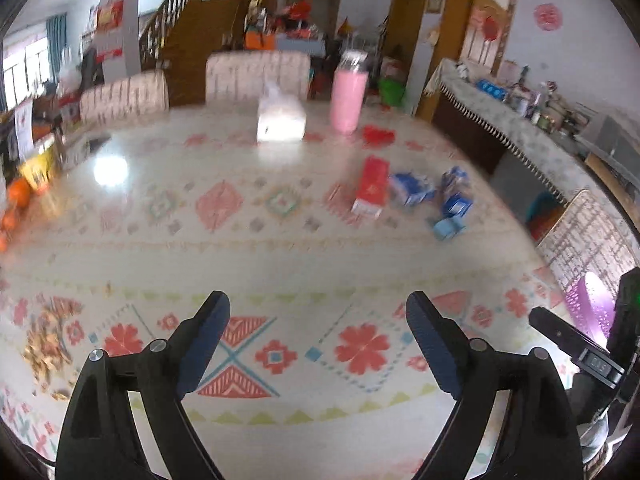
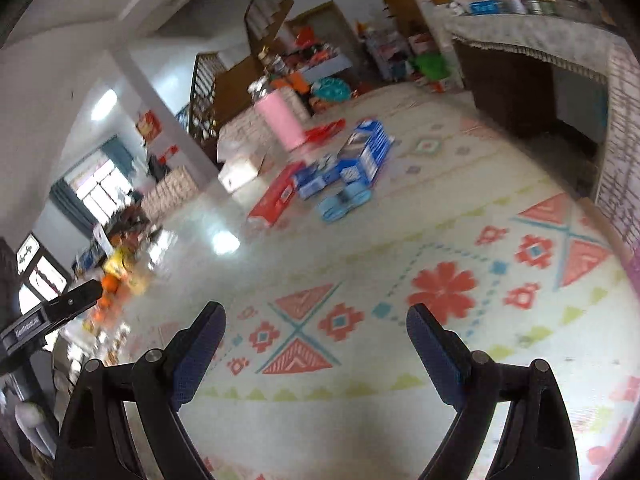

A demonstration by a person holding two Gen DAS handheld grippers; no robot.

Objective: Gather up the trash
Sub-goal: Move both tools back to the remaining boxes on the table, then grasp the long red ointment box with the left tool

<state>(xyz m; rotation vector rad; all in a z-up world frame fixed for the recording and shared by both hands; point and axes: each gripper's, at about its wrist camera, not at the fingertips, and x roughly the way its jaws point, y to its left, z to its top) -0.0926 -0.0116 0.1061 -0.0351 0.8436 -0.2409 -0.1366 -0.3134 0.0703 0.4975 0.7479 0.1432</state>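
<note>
Trash lies on the patterned table [image 1: 280,264]: a red carton [image 1: 371,192], crumpled blue cartons [image 1: 412,188] and a light blue piece [image 1: 448,227] at the far right. In the right wrist view the red carton [image 2: 276,196], blue cartons [image 2: 356,160] and light blue piece [image 2: 344,202] sit ahead, beyond reach. A pile of peels or shells [image 1: 48,340] lies at the left. My left gripper [image 1: 318,320] is open and empty above the table. My right gripper [image 2: 316,332] is open and empty too.
A pink bottle [image 1: 348,96], a white tissue box [image 1: 280,118] and a red wrapper [image 1: 378,135] stand at the far side. Oranges [image 1: 18,192] sit at the left edge. Chairs [image 1: 256,76] surround the table. A purple bin [image 1: 592,304] is at the right.
</note>
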